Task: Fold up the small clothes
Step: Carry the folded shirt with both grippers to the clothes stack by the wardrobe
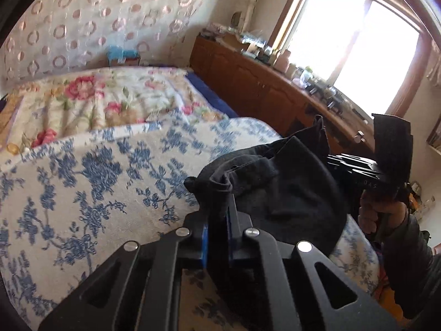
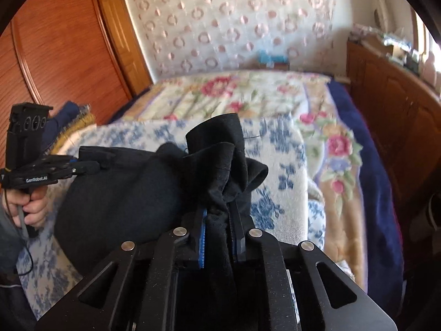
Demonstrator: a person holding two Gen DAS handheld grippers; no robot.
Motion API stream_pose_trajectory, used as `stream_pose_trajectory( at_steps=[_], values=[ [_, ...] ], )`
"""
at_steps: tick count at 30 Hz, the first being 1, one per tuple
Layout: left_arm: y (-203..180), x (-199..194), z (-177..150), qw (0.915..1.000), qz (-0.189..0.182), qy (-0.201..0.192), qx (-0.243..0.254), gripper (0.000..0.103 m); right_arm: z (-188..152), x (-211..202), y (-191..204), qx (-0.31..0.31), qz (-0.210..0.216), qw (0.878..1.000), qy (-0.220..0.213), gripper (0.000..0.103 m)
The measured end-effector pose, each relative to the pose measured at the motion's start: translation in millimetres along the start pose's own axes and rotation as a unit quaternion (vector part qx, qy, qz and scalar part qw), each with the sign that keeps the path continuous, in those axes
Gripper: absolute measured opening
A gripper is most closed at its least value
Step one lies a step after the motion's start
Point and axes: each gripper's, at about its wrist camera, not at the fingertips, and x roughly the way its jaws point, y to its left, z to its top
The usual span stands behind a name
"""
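Note:
A small black garment (image 1: 289, 190) hangs stretched between both grippers above the bed. My left gripper (image 1: 217, 215) is shut on one bunched edge of it. My right gripper (image 2: 219, 220) is shut on the opposite bunched edge (image 2: 220, 160). In the left wrist view the right gripper (image 1: 355, 165) shows at the garment's far right, held by a hand. In the right wrist view the left gripper (image 2: 82, 167) shows at the far left, pinching the garment (image 2: 124, 190). The cloth sags between them.
Under the garment lies a white towel with blue flowers (image 1: 82, 187) on a floral bedspread (image 1: 110, 96). A wooden cabinet (image 1: 261, 88) with clutter stands under the window. A wooden wardrobe (image 2: 55, 41) and folded clothes (image 2: 71, 121) are at the left.

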Motion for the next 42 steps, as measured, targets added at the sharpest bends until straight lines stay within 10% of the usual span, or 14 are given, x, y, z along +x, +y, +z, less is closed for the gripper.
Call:
stream_pose_trajectory(
  at_steps=[16,27,34,42],
  values=[
    [27.6,-194.3,-7.3,0.9853,0.077,-0.152,0.007,0.005,69.1,-36.2,122.5,-0.065,0.060,0.987,-0.132,0.009],
    [120.0,-330.8,-59.8,0.9422,0.196,-0.262,-0.074,0.005,174.0,10.4,286.0,-0.185,0.156,0.955,-0.172,0.009],
    [198.7,-321.3,-120.7,0.9163,0.282,-0.235,-0.161,0.005,223.0,103.7,410.5,-0.274,0.181,0.936,-0.129,0.009],
    [228.7,-307.2,-154.1,0.9103,0.294,-0.219,-0.192,0.005,212.1,191.2,488.2,-0.332,0.174,0.924,-0.081,0.009]
  ],
)
